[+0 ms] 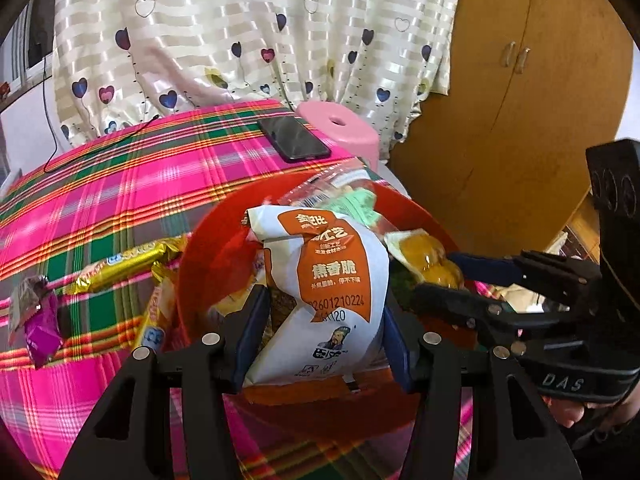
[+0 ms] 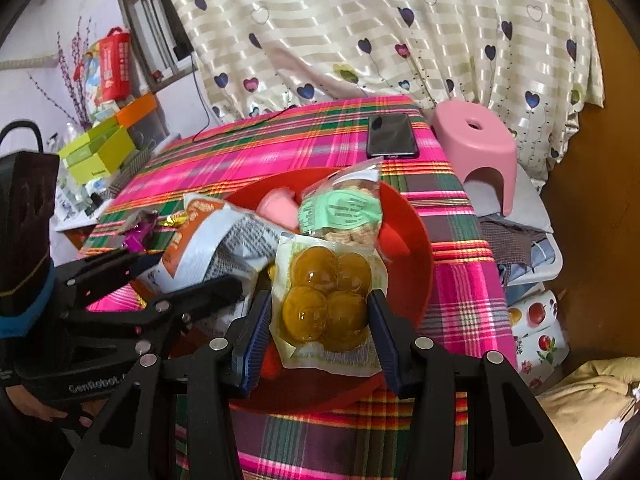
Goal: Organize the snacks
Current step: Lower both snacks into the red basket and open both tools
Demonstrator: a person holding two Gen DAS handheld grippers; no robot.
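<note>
A red bowl [image 1: 200,264] sits on the plaid tablecloth and shows in the right wrist view too [image 2: 416,240]. My left gripper [image 1: 320,336] is shut on a white and orange snack bag [image 1: 332,280] over the bowl; the bag also shows in the right wrist view [image 2: 208,236]. My right gripper [image 2: 320,328] is shut on a clear pack of yellow round snacks [image 2: 324,300], held over the bowl's right side; the pack shows in the left wrist view [image 1: 424,260]. A green-labelled pack [image 2: 344,208] and a pink item [image 2: 278,204] lie in the bowl.
Gold-wrapped bars [image 1: 124,264] and a purple packet [image 1: 40,328] lie on the cloth left of the bowl. A phone [image 1: 294,138] lies at the table's far edge, with a cable [image 1: 92,152]. A pink stool [image 2: 476,144] stands beyond. Boxes [image 2: 100,148] stand at left.
</note>
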